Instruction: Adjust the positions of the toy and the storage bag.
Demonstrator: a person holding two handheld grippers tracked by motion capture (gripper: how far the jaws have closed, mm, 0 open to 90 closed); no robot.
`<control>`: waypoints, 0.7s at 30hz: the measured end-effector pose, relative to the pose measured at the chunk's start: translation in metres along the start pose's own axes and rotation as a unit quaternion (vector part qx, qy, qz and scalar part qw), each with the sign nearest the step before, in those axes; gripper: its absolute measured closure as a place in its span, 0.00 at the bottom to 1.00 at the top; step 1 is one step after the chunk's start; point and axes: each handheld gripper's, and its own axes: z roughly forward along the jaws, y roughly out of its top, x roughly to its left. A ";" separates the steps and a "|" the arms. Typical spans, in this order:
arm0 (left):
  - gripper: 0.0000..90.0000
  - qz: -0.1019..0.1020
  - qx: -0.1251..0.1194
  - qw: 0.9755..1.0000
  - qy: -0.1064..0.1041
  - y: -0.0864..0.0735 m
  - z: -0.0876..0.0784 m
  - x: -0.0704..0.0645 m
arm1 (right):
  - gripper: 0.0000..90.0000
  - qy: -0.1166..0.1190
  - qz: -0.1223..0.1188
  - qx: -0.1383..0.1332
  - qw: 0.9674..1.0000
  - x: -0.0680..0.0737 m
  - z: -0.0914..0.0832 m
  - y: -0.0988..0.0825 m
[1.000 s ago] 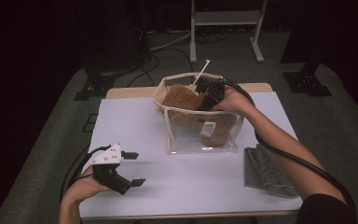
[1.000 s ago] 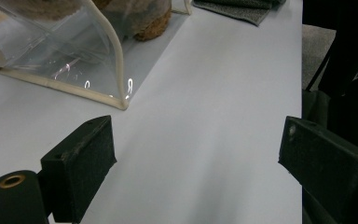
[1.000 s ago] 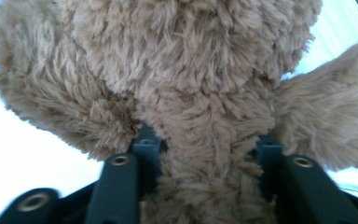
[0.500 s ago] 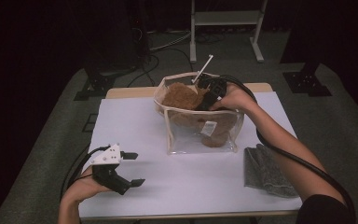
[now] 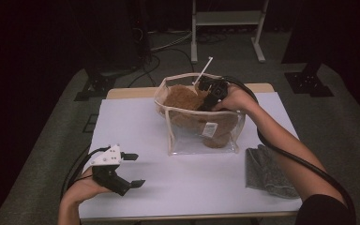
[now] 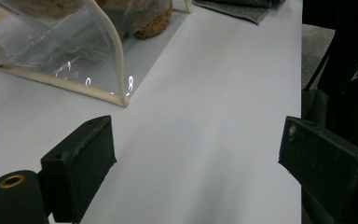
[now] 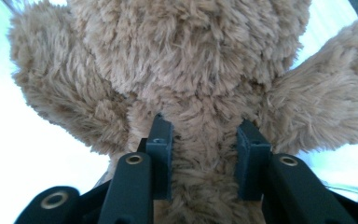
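Observation:
A brown plush teddy bear (image 5: 183, 101) lies inside a clear plastic bag with a cream trim (image 5: 201, 138) at the middle of the white table. My right gripper (image 5: 211, 96) reaches into the bag's open top from the right. In the right gripper view its jaws have just been closing, and the pads (image 7: 161, 154) now press into the fur of the bear (image 7: 191, 60) below its head. My left gripper (image 5: 137, 169) rests at the table's front left, open and holding nothing, well apart from the bag (image 6: 65, 60).
A folded grey cloth (image 5: 267, 171) lies at the table's right front, next to the right forearm. A thin white stick (image 5: 205, 69) pokes up from the bag's far rim. A white metal stand (image 5: 225, 18) is on the floor behind the table.

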 end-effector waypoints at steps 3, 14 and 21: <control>0.10 0.000 -0.001 1.000 0.001 0.000 -0.001 0.000 | 0.70 0.000 0.001 0.000 1.000 0.000 0.002 0.000; 0.10 -0.001 -0.002 1.000 -0.001 0.001 0.001 -0.001 | 0.52 0.012 0.028 -0.070 0.997 -0.006 -0.030 -0.012; 0.10 0.001 -0.005 1.000 -0.001 0.001 0.002 0.001 | 0.46 0.011 0.034 -0.112 0.993 -0.007 -0.059 -0.024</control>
